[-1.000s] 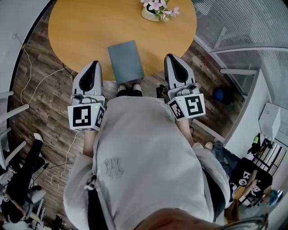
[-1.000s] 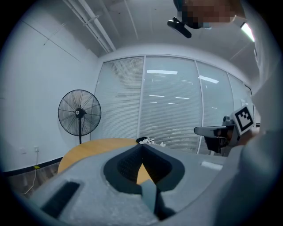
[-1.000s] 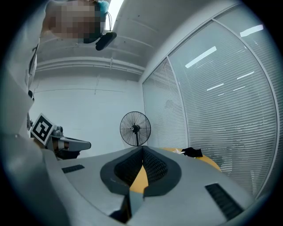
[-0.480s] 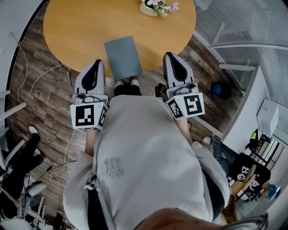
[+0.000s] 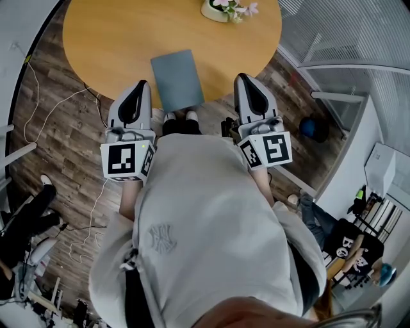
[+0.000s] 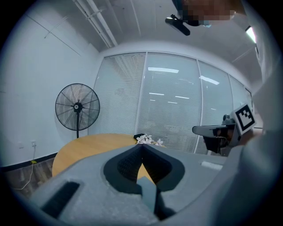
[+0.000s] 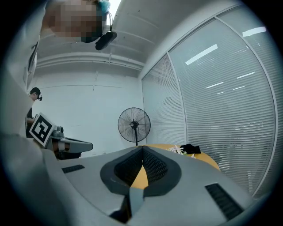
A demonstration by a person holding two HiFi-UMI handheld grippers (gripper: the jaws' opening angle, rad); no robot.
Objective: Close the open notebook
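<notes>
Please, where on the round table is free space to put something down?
The table is bare across its left half, beside the gray notebook and flower pot. A smaller bare patch lies right of the notebook. The near edge is crowded: the notebook sits between the left gripper and right gripper.

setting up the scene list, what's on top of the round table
A grey notebook lies at the near edge of the table; a flower pot stands at the far side. Anything beneath the notebook is covered.
</notes>
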